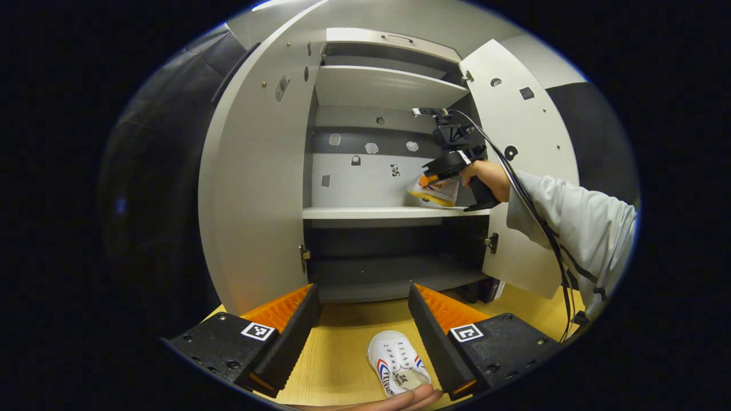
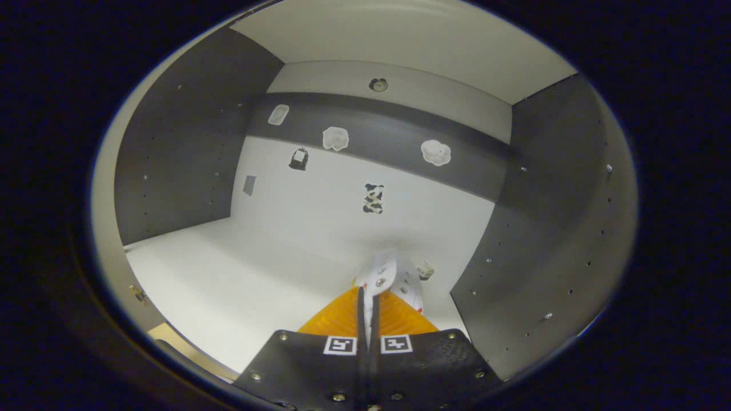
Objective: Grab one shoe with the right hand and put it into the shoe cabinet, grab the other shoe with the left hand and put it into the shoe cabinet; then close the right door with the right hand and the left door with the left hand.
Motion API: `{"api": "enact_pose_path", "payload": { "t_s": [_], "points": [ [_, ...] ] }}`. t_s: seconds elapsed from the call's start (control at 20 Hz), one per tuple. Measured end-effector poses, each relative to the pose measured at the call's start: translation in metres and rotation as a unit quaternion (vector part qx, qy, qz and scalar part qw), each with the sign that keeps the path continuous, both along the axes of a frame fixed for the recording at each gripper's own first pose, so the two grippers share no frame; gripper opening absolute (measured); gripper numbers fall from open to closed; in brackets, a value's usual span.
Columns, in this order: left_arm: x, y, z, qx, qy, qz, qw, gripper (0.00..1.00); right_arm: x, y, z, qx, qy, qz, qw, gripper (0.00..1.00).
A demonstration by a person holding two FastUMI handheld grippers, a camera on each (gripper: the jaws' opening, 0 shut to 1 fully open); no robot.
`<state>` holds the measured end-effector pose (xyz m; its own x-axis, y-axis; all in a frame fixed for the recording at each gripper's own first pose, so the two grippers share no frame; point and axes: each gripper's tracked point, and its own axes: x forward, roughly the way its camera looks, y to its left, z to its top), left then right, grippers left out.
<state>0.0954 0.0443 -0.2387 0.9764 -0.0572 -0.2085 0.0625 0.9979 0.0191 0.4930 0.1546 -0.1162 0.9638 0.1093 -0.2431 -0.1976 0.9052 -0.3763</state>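
R gripper [image 2: 368,302] clamped on thin edge of a small white canvas shoe [image 1: 437,191], held just above the white-grey shoe cabinet's [image 1: 365,212] middle shelf, far right. L gripper [image 1: 362,317] wide apart before the cabinet, 2nd white shoe [image 1: 397,362] between its fingers on the wood floor. Prob light, soft; take by the collar.

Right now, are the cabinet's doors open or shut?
Open: left door and right door both swing outward, baring the shelves.

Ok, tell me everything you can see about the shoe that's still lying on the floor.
The shoe on the floor is a small white lace-up sneaker, canvas by the look of it, with red and blue stripes on its side. It lies on the light wooden floor before the open cabinet, between the fingers of the open left gripper; neither finger touches it.
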Motion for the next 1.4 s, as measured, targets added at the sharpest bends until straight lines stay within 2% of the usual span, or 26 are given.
{"api": "enact_pose_path", "payload": {
  "t_s": [0.1,0.15,0.25,0.3,0.35,0.5,0.55,0.7,0.9,1.1,1.25,1.4],
  "points": [
    [-0.001,0.004,-0.004,-0.003,0.004,0.008,1.000,0.96,-0.003,-0.003,0.009,-0.005,-0.012,-0.002,1.000,0.06],
    [-0.002,0.005,-0.007,-0.004,0.008,0.011,1.000,0.96,-0.009,-0.008,0.021,-0.017,-0.038,-0.010,0.999,0.31],
    [-0.005,0.011,-0.009,-0.001,0.013,0.021,1.000,0.96,-0.023,-0.008,0.035,-0.005,-0.064,-0.015,0.998,0.82],
    [-0.006,0.014,-0.011,0.000,0.014,0.025,1.000,1.00,-0.036,-0.004,0.039,0.017,-0.066,-0.011,0.998,0.87],
    [-0.009,0.016,-0.012,0.000,0.015,0.028,0.999,0.96,-0.049,-0.004,0.042,0.035,-0.068,-0.011,0.997,0.90],
    [-0.014,0.019,-0.019,-0.002,0.023,0.034,0.999,0.96,-0.092,-0.003,0.046,0.071,-0.071,0.000,0.995,0.94],
    [-0.016,0.018,-0.023,-0.005,0.029,0.034,0.999,0.96,-0.109,-0.003,0.049,0.082,-0.075,0.003,0.994,0.98],
    [-0.021,0.017,-0.039,-0.013,0.049,0.035,0.998,0.96,-0.158,-0.004,0.052,0.102,-0.098,0.009,0.990,0.99],
    [-0.026,0.007,-0.067,-0.020,0.084,0.022,0.996,0.96,-0.225,-0.022,0.032,0.092,-0.131,-0.020,0.987,0.98],
    [-0.033,-0.005,-0.101,-0.020,0.135,0.004,0.991,0.96,-0.293,-0.033,-0.006,0.124,-0.138,-0.026,0.982,0.98],
    [-0.036,-0.013,-0.126,-0.031,0.167,-0.007,0.985,0.96,-0.324,-0.052,-0.032,0.138,-0.121,-0.052,0.982,0.98],
    [-0.039,-0.020,-0.159,-0.029,0.221,-0.013,0.975,0.97,-0.351,-0.064,-0.046,0.178,-0.118,-0.064,0.975,0.97]
  ]
}}
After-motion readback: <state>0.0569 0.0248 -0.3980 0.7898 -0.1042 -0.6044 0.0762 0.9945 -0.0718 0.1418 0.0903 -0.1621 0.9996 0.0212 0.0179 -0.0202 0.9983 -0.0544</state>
